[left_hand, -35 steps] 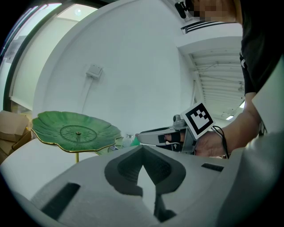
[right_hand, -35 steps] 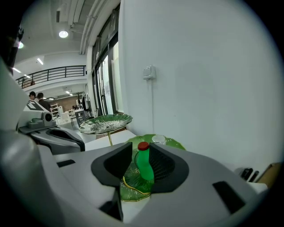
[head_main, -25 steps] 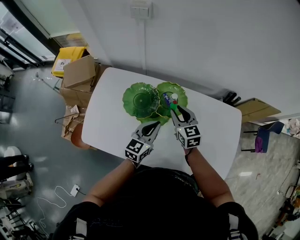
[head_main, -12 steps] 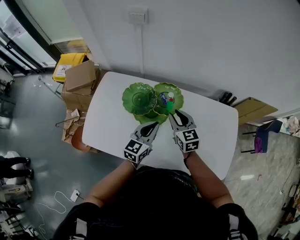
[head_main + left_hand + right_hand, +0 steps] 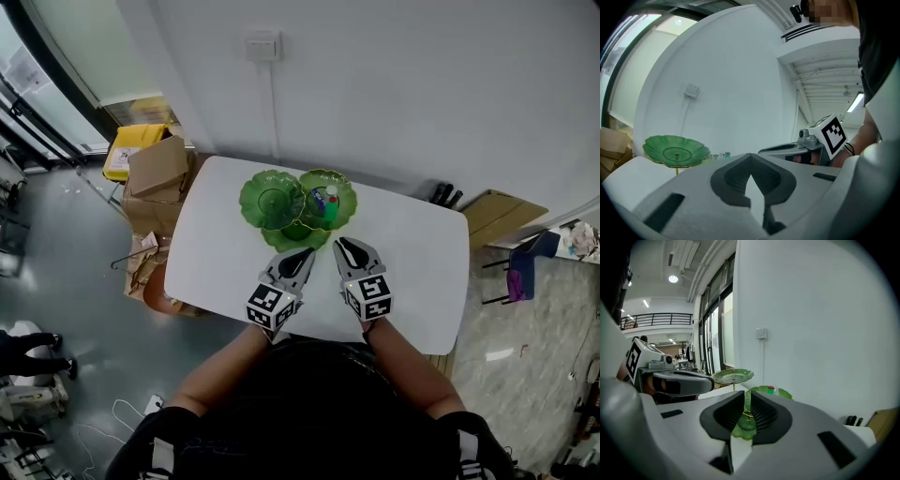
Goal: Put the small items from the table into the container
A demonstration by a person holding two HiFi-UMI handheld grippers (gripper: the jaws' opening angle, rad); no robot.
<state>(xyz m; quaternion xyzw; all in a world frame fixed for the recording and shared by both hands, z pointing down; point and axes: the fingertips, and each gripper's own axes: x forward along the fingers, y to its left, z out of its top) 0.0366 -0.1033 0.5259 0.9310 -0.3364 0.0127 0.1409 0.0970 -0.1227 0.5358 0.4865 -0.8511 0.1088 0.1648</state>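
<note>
A green lotus-leaf dish stand (image 5: 272,202) rises at the table's far edge. Its right leaf (image 5: 342,187) holds small items (image 5: 323,202) in blue, white and green. My right gripper (image 5: 342,246) hovers over the white table (image 5: 412,253), short of the stand; its jaws are closing to a narrow gap with nothing between them. In the right gripper view that gripper (image 5: 747,397) points at the stand (image 5: 733,376) and a green-capped item (image 5: 771,390). My left gripper (image 5: 298,255) hangs beside it, shut and empty. The left gripper (image 5: 750,157) faces the wall, the leaf dish (image 5: 675,151) to its left.
Cardboard boxes (image 5: 155,169) and a yellow bin (image 5: 127,145) stand on the floor left of the table. A flat cardboard sheet (image 5: 502,216) and a chair (image 5: 525,258) are at the right. The wall with a socket (image 5: 261,45) is right behind the stand.
Both grippers have drawn back from the dish stand toward the person. The right gripper's jaws, wide open at the right leaf before, have narrowed. The small items stay in the leaf.
</note>
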